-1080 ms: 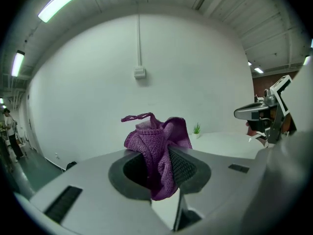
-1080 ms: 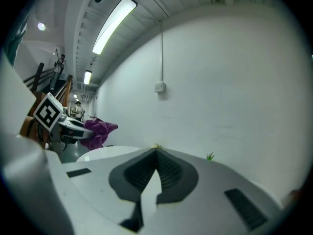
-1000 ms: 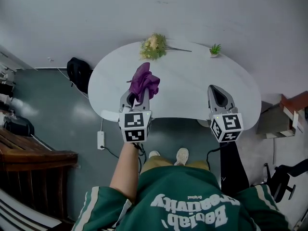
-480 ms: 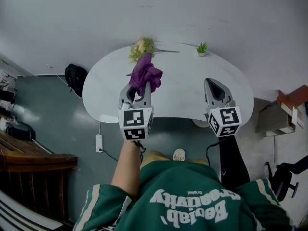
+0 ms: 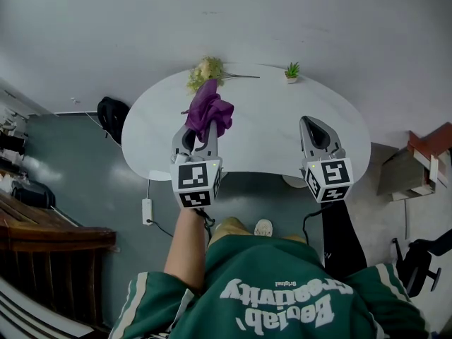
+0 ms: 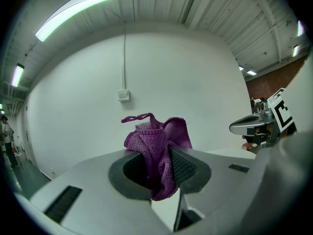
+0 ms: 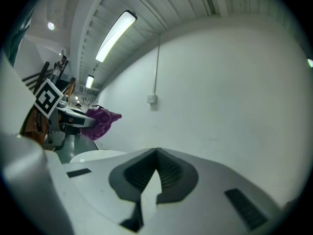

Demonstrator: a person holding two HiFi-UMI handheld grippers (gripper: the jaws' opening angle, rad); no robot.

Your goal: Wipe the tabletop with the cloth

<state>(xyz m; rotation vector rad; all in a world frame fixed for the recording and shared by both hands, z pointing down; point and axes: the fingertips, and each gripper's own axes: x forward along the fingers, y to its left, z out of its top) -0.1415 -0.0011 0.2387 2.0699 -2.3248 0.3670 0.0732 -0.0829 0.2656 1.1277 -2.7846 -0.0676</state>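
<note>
White rounded tabletop (image 5: 275, 129) below me, pushed up against a plain white wall (image 5: 296, 20). At its far edge lies a bunch of pale flowers (image 5: 203, 73), stems trailing right, and a small potted plant (image 5: 292, 70) stands well apart from it. Grey floor (image 5: 92, 175) all round. A black bag (image 5: 111, 111) sits by the table's left end, and a white power strip (image 5: 147, 211) lies on the floor near the front edge. Dark wooden furniture (image 5: 49, 235) fills the lower left. Overhead there's a ribbed ceiling with a long strip light (image 6: 78, 9), and a small box (image 6: 123, 95) on the wall with a conduit running up from it.

Now the cloth (image 5: 210, 111). It's purple, a knitted-looking weave, bunched into loose folds with one thin corner sticking out to the left. My left gripper (image 5: 200, 134) is clamped on it, both pads pressed into the fabric, a tail hanging down below them. It's over the far left part of the tabletop, just in front of the flowers. It looks lifted clear of the surface, though from above I can't be sure.

My right gripper (image 5: 316, 127) is over the right side of the table, well apart from the cloth, jaws together with nothing between them.
</note>
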